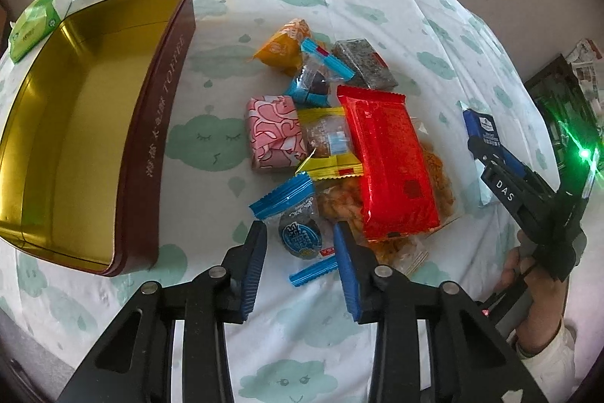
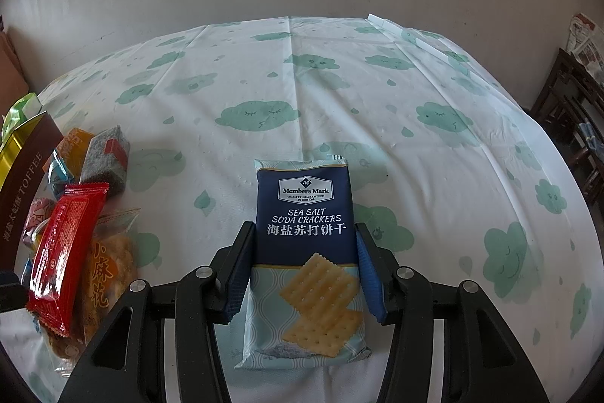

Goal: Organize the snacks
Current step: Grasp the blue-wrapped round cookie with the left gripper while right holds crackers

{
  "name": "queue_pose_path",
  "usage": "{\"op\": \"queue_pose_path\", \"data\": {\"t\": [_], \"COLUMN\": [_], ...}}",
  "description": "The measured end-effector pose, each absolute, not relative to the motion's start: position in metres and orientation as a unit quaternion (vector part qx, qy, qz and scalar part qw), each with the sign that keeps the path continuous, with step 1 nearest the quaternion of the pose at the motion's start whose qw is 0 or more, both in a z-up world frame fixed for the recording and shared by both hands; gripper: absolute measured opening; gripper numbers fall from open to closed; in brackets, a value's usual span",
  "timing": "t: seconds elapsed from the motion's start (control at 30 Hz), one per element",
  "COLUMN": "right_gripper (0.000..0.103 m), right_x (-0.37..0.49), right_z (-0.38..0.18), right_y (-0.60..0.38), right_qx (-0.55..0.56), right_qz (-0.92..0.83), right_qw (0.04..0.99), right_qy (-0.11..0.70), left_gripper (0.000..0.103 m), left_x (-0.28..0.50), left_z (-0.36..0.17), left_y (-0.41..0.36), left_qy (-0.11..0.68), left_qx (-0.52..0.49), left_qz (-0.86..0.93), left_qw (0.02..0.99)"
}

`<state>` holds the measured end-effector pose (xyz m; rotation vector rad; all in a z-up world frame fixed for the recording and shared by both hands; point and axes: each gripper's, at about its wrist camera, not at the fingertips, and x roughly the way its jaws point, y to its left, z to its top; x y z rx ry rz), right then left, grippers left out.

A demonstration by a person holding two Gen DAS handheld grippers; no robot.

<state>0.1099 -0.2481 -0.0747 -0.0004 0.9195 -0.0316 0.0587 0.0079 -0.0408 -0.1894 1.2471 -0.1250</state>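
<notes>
A pile of snacks lies mid-table: a red pack, a pink wrapped block, an orange pack, a grey block and small blue-ended sweets. My left gripper is open, its fingers either side of a blue-wrapped sweet. An open brown toffee tin with a gold inside stands left of the pile. My right gripper is shut on a blue soda cracker pack that rests on the cloth; both also show in the left wrist view.
A white cloth with green clouds covers the table. A green tissue pack lies behind the tin. A clear bag of fried twists lies under the red pack. Dark furniture stands right of the table.
</notes>
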Motion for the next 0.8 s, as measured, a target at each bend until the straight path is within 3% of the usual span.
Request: {"op": "queue_pose_path", "data": {"t": [0.47, 0.67, 0.8], "right_gripper": [0.053, 0.054, 0.055], "right_x": [0.110, 0.110, 0.110], "right_z": [-0.075, -0.075, -0.076], "right_y": [-0.248, -0.248, -0.246], "right_qx": [0.000, 0.000, 0.000], "right_qz": [-0.015, -0.014, -0.014], "right_qw": [0.896, 0.897, 0.896], "right_qy": [0.443, 0.443, 0.443], "left_gripper": [0.044, 0.040, 0.028], "left_x": [0.071, 0.069, 0.068], "left_z": [-0.051, -0.055, -0.059], "left_y": [0.011, 0.007, 0.006], "left_qy": [0.605, 0.604, 0.606], "left_qx": [-0.124, -0.133, -0.139], "left_qz": [-0.052, -0.052, -0.063], "left_qw": [0.785, 0.784, 0.781]}}
